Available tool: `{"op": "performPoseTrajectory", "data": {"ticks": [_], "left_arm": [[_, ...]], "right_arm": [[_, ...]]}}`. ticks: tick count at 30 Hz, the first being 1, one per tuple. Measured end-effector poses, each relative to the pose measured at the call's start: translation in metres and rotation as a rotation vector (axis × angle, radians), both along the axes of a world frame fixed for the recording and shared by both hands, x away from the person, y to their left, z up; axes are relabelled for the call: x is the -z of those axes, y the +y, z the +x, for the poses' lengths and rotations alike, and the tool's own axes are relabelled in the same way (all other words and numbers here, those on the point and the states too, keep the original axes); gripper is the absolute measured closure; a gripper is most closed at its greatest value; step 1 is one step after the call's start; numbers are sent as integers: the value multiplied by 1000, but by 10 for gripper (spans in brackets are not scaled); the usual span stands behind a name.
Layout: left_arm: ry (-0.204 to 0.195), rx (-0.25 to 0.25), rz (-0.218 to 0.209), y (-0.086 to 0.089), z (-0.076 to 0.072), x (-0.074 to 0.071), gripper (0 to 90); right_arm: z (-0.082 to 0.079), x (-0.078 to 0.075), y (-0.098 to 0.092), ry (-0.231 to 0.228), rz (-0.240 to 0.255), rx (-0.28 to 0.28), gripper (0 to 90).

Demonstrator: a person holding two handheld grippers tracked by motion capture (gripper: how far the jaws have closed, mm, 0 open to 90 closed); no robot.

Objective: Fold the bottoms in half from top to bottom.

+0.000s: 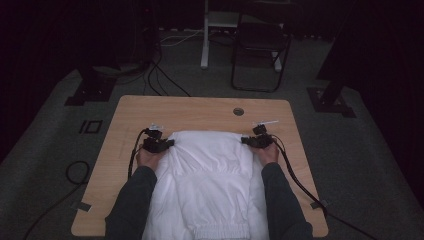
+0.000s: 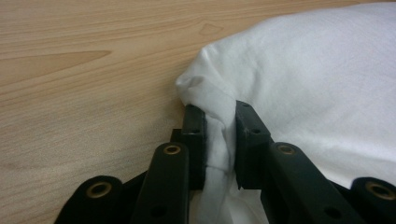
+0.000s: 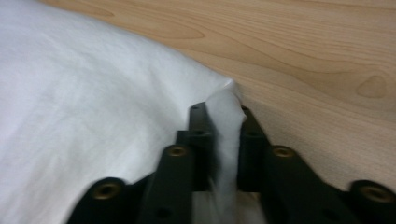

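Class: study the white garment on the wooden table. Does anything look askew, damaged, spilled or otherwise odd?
Nothing stands out. The white fabric garment lies roughly centred on the light wooden table, with soft creases and no visible stains or tears. The left hand-held gripper and the right hand-held gripper each pinch a far corner, evenly.

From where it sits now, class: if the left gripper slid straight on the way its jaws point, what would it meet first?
The white garment itself: the left gripper is already clamped on a fold of it, and more cloth probably bunches ahead before bare table.
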State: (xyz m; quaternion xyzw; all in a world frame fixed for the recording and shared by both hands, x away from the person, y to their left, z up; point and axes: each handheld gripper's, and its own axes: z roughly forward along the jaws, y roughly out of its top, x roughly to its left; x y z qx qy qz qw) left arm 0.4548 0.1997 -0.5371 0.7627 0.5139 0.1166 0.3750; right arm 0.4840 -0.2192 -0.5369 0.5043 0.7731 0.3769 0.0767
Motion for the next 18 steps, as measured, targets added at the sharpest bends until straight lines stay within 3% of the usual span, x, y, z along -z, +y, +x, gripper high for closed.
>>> {"op": "performPoseTrajectory", "data": {"ticks": [2,3,4,5,6,7,8,9,10,11,12,13,15,18], "left_arm": [[11,-6,-14,3,0,-3,833],[11,-13,-42,7,0,-6,833],[7,-18,-66,9,0,-9,839],[-15,-23,-128,16,-1,-17,843],[-15,-23,-128,16,-1,-17,844],[-50,-20,-187,21,-2,-32,845],[-50,-20,-187,21,-2,-32,845],[-106,-7,-227,22,-4,-54,845],[-106,-7,-227,22,-4,-54,845],[-176,9,-229,20,-6,-76,845],[-176,9,-229,20,-6,-76,845],[-206,16,-247,20,-8,-87,845],[-228,28,-254,19,-11,-97,844],[-237,62,-238,17,-22,-102,843]], "right_arm": [[-2,-2,-7,-8,38,19,838],[-2,-2,-7,-8,38,19,841],[-3,-8,-13,-25,72,30,843],[-4,-18,-20,-47,109,34,844],[-4,-18,-20,-47,109,34,844],[-5,-33,-26,-82,132,24,845],[-5,-33,-26,-82,132,24,845],[-8,-51,-30,-136,148,22,845],[-8,-51,-30,-136,148,22,845],[-12,-72,-35,-206,177,29,844],[-12,-72,-35,-206,177,29,844],[-14,-79,-38,-229,199,26,844],[-21,-96,-44,-281,219,0,843],[-30,-100,-46,-293,189,-32,842]]}}
